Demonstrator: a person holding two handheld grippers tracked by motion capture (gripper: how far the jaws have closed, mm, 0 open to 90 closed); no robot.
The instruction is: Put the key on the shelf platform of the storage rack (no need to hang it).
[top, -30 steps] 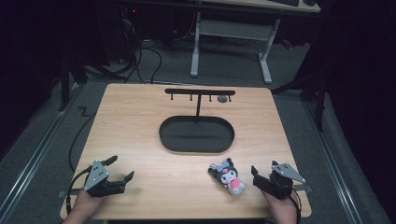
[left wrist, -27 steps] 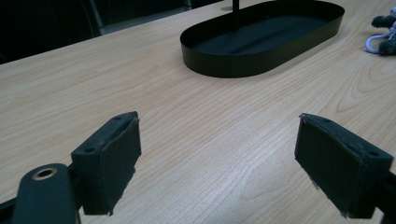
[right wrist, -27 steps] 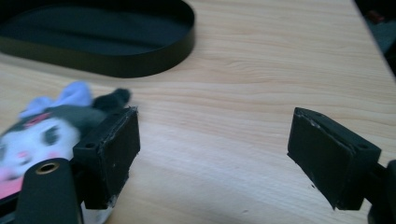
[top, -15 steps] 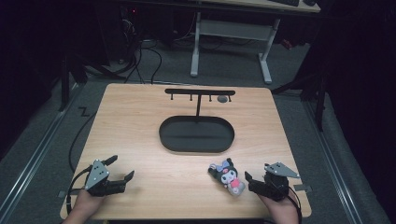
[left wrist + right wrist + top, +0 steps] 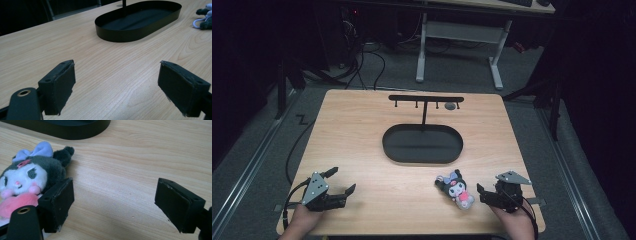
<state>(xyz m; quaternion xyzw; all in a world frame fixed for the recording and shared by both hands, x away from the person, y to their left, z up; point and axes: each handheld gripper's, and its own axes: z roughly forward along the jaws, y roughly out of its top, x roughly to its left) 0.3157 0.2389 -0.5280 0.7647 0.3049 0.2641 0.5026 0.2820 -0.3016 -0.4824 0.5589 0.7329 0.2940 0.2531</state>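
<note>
Now right gripper (image 5: 484,192) spread, beside plush toy (image 5: 455,189)

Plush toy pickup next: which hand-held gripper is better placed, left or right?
Right. The right hand-held gripper sits open just beside the plush toy, one jaw already next to it in the right gripper view. The left hand-held gripper is open too, but across the table with bare wood between.

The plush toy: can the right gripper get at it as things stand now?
Probably yes. The right gripper is open, and the plush toy lies on bare table just beside one jaw, not between the two. Nothing blocks it; a small sideways shift should do.
</note>
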